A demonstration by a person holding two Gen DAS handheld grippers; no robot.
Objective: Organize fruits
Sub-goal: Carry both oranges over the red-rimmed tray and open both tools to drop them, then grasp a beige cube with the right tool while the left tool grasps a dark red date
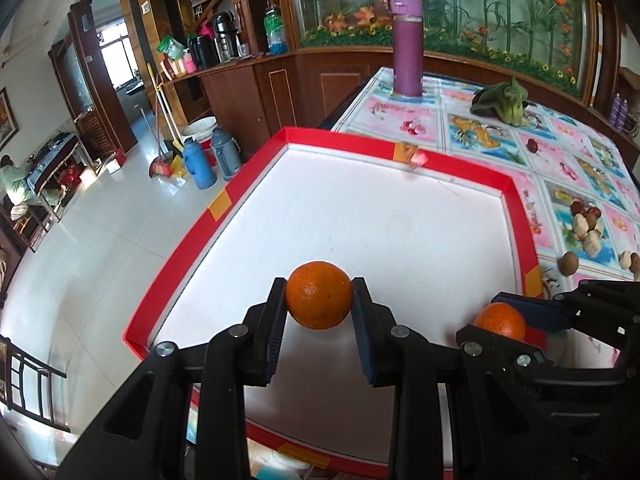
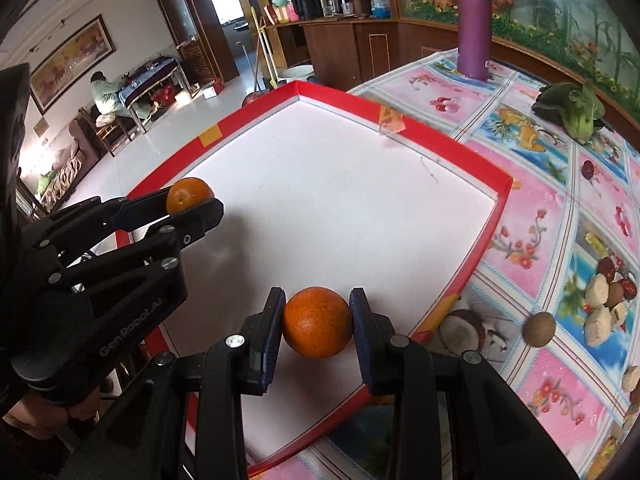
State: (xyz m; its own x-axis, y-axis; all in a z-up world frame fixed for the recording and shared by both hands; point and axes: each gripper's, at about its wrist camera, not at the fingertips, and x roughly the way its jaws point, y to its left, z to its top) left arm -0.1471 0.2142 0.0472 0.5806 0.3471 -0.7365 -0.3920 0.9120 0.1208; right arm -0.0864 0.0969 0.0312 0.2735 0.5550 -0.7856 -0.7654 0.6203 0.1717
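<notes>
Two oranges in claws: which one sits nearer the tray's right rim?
The right claw's orange, near the tray corner by the brown ball. The left claw's orange hangs over the left side.

patterned table (image 2: pixel 520 240), red-rimmed tray (image 2: pixel 502 196), purple flask (image 2: pixel 474 24), greens (image 2: pixel 572 110)

White glossy floor tiles (image 1: pixel 100 240), daylight glare on them. Bright window (image 1: pixel 116 54) at far end of a passage. Dark wood counter (image 1: pixel 248 80) carrying flasks and jars; broom and dustpan (image 1: pixel 162 148) leaning against it, blue thermos (image 1: pixel 199 164) and grey thermos (image 1: pixel 225 153) on floor. Glass panel with bamboo and flowers (image 1: pixel 480 12) along far wall. Framed painting (image 2: pixel 72 58) on white wall. Seated person (image 2: pixel 105 94) at low table.
</notes>
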